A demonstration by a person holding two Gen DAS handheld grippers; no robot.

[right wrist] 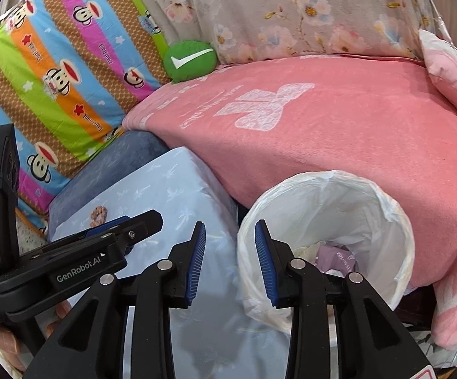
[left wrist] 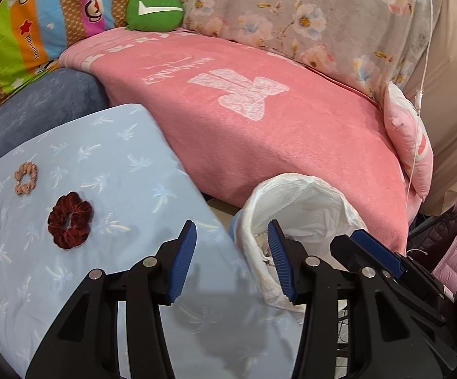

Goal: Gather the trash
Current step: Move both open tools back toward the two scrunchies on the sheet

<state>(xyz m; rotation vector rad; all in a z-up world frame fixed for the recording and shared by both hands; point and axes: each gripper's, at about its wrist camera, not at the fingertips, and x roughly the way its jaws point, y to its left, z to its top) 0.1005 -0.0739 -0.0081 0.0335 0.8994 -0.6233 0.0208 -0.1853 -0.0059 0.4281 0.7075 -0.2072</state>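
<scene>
Left claw [left wrist: 232, 254] agape beside bin [left wrist: 294, 189]

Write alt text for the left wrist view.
An open, empty left hand-held gripper hovers over a light blue cloth-covered table beside a white-lined trash bin. Two scrunchies lie on the cloth, a dark red scrunchie and a small tan scrunchie; a pink blanket covers the sofa behind.

pink blanket [left wrist: 260, 132], dark red scrunchie [left wrist: 69, 220]
</scene>
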